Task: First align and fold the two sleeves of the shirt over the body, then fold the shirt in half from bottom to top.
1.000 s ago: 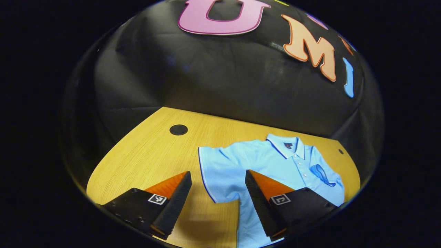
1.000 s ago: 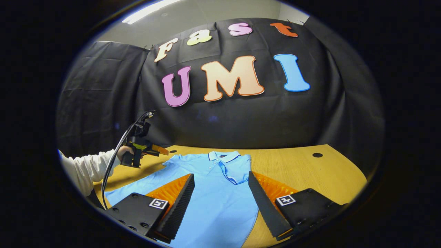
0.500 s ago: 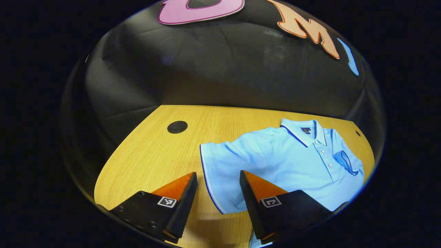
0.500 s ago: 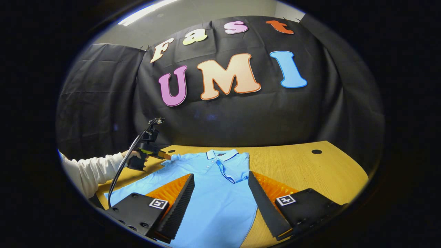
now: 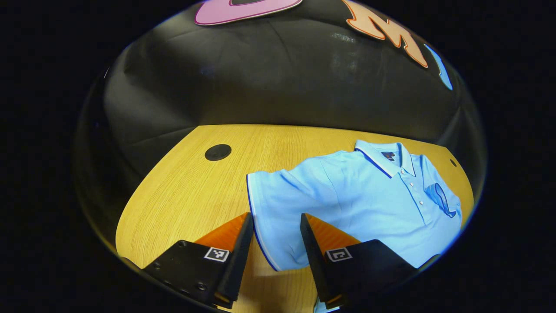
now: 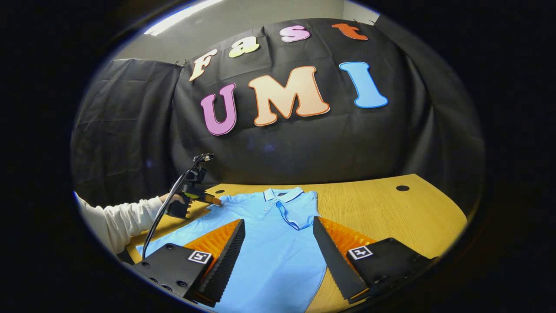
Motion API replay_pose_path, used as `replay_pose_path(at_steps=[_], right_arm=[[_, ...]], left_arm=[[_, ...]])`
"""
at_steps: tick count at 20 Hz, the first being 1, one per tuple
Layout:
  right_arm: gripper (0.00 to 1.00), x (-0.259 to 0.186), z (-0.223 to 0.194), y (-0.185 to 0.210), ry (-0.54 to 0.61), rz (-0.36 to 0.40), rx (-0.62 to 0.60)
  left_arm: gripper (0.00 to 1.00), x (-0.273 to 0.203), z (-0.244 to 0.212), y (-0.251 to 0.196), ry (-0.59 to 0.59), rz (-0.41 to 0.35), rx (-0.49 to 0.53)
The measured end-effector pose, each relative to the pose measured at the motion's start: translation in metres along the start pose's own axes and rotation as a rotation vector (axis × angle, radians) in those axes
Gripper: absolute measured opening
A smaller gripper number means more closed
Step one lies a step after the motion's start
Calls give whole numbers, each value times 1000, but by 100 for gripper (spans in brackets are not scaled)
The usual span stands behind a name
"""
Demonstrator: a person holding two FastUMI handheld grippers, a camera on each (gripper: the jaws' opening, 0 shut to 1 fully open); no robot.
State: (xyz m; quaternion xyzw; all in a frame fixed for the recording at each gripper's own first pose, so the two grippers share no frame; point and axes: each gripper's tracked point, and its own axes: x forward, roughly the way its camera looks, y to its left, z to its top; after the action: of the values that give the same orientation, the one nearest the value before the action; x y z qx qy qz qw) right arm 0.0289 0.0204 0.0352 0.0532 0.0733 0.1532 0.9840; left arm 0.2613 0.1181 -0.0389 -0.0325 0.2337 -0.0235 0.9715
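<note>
Closer now than a second ago: left gripper (image 5: 273, 243), jaws open and narrowing, straddling the flat sleeve hem of the light-blue polo shirt (image 5: 360, 200) on the wooden table (image 5: 186, 191) (other sleeve already folded). Right gripper (image 6: 278, 252) open above the body.

Shirt (image 5: 360, 195) on my feed is light blue, dark blue piping along the collar (image 5: 384, 157) and sleeve hem (image 5: 256, 221). Table (image 5: 186, 191) is yellowish wood grain with black round caps (image 5: 217, 152). Person's sleeve (image 6: 117, 217) is white.
</note>
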Motion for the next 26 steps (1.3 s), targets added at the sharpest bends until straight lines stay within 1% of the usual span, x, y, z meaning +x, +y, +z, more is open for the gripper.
replay_pose_path(at_steps=[2,3,4,5,7,9,13,16,19,21,24,26], right_arm=[[98,0,0,-3,1,-8,2],[98,0,-1,-3,6,-5,7],[98,0,-4,-3,12,-4,10],[98,1,-5,-3,18,-5,10],[98,2,-8,-5,26,-11,4],[98,3,-10,-3,30,-8,-2],[98,4,-11,-5,34,-15,-10],[98,4,-13,-5,40,-12,-9],[98,3,-11,-3,40,-5,-4],[98,4,-14,-2,44,-5,-9],[98,5,-17,-1,55,-3,-13],[98,5,-20,0,62,1,-13]], left_arm=[[58,-2,0,-2,-1,-11,-2],[48,-1,-1,-5,4,-19,-4],[42,-1,-1,-10,5,-29,-4],[24,0,-2,-12,10,-34,-1],[8,0,0,-15,13,-39,5],[0,1,0,-16,8,-34,-1],[0,-4,5,-18,10,-21,7],[0,-14,27,-32,-30,-44,24],[0,-29,47,-69,-60,-118,40],[0,-36,57,-99,-76,-169,68],[0,-37,55,-146,-69,-238,116],[0,-31,46,-171,-46,-269,151]])
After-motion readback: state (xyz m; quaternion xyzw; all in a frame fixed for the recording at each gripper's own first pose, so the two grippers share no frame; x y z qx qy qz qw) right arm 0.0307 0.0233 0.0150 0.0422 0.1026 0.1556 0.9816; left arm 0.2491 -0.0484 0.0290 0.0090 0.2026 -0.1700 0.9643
